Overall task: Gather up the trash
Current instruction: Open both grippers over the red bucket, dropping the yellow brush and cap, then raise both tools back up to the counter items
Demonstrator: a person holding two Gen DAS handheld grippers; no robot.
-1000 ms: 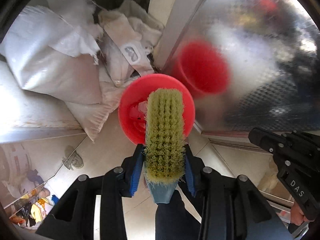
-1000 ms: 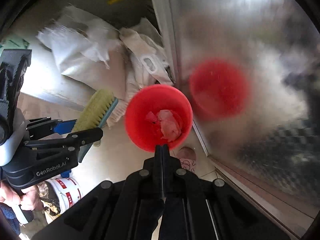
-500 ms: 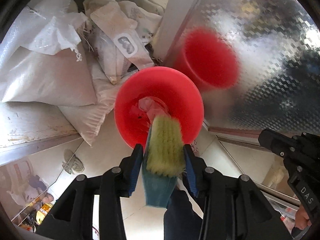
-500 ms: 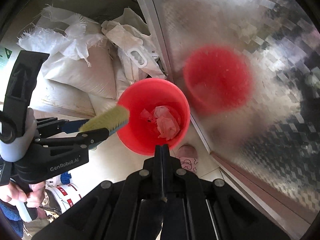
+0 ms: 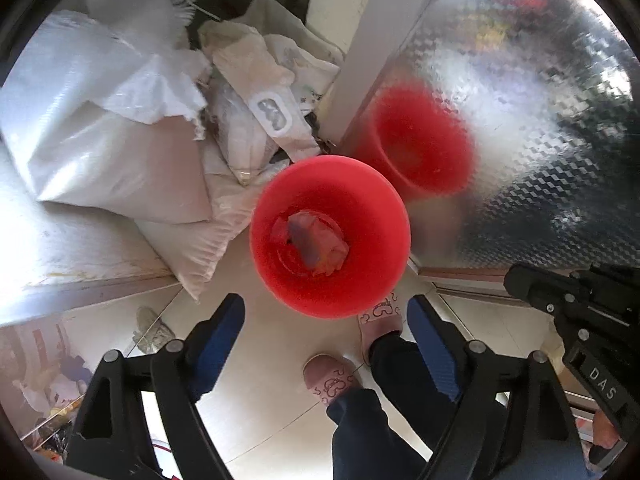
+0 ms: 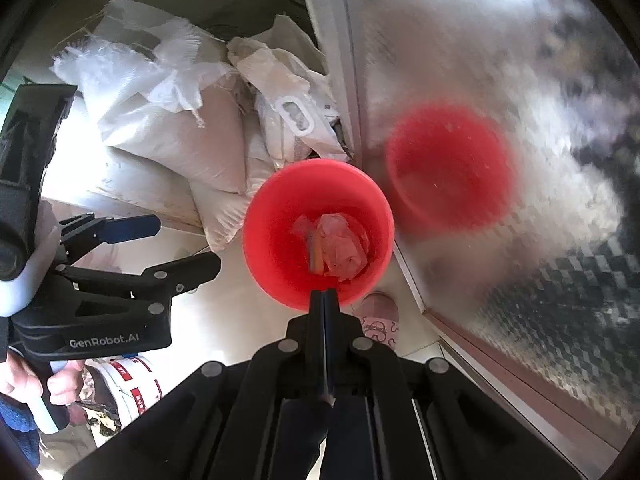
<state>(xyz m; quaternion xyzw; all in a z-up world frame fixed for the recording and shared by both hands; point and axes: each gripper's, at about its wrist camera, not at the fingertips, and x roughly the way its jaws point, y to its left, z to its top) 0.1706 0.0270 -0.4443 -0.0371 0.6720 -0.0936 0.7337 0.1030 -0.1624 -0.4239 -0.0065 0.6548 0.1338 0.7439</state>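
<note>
Left gripper (image 5: 326, 320) above the tiled floor (image 5: 260, 380), pointing steeply down, jaws opening and wide apart, nothing between the blue pads (image 5: 224, 332). Same gripper visible from the side in the right wrist view (image 6: 176, 248), fingers spread, gripped by a hand (image 6: 48, 384) at lower left.

Right gripper (image 6: 325, 300) pressed fully together, nothing clamped between the jaws, tips over the near rim of the red bucket (image 6: 276, 200). Part of its black body also at the right edge of the left wrist view (image 5: 580, 320).

Red bucket (image 5: 360, 184) upright on the floor, just ahead of both grippers, close against a shiny patterned metal panel (image 5: 540, 140) carrying a blurred red reflection of it (image 5: 420, 144). Inside, at the bottom: crumpled pinkish trash (image 5: 320, 240), also seen from the right wrist (image 6: 340, 248), with a yellowish, bluish object lying against its left side (image 6: 314, 254), too small and too covered for a sure identification.

Behind and left of the bucket, a heap of white woven sacks (image 5: 112, 140) and a smaller printed bag (image 5: 260, 100), one sack touching the bucket's left side. Below the bucket, two pink slippers (image 5: 332, 380) on dark trouser legs (image 5: 380, 420), one toe just beside the bucket's near wall. White pail with red markings (image 6: 128, 376) at lower left of the right wrist view, beneath the left gripper.
</note>
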